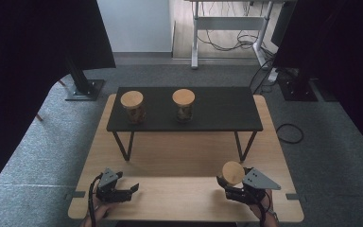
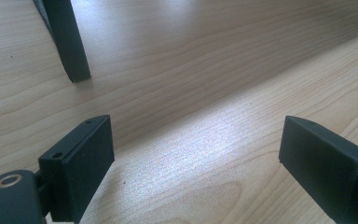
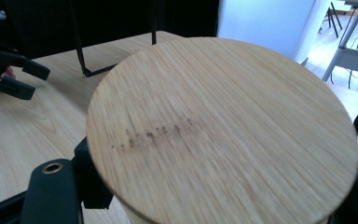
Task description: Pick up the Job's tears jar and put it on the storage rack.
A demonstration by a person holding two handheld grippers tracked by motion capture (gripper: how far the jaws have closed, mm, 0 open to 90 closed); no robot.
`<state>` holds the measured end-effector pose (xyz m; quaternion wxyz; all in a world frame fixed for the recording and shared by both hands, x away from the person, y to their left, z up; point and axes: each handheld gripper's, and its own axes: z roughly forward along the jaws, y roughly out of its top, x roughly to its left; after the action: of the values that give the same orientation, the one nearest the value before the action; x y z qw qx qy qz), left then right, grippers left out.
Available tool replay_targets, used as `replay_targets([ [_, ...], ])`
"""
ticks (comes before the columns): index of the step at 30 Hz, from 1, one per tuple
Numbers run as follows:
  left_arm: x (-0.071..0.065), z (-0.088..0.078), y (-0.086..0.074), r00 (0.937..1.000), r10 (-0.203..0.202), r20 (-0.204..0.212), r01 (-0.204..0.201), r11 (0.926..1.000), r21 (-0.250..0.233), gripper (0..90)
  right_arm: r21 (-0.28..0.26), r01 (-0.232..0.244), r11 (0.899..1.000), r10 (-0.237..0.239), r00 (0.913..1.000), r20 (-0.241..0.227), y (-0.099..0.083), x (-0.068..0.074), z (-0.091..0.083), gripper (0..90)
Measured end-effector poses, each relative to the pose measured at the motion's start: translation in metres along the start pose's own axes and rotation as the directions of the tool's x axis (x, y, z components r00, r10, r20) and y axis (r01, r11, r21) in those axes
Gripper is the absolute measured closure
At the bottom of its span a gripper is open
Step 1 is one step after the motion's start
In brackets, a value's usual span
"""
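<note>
your right gripper pinches wooden-lidded jar at near right of table, jaws pressed on its sides. your left gripper at near left, jaws spread, nothing between. two more jars stand far on black shelf.
</note>
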<state>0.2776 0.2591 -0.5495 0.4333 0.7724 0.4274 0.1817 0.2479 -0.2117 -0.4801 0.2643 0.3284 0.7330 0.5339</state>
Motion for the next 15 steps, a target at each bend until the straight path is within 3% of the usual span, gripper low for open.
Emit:
replay_targets([
  [8, 0.000, 0.000, 0.000, 1.0000, 0.000, -0.003, 0.000, 1.0000, -0.002, 9.5, -0.037, -0.016, 0.999, 0.016, 0.9998, -0.009, 0.012, -0.001, -0.005, 24.6],
  [15, 0.000, 0.000, 0.000, 1.0000, 0.001, -0.004, -0.001, 1.0000, -0.001, 9.5, -0.041, 0.017, 0.999, -0.017, 0.9999, 0.000, 0.024, 0.000, -0.009, 24.6],
])
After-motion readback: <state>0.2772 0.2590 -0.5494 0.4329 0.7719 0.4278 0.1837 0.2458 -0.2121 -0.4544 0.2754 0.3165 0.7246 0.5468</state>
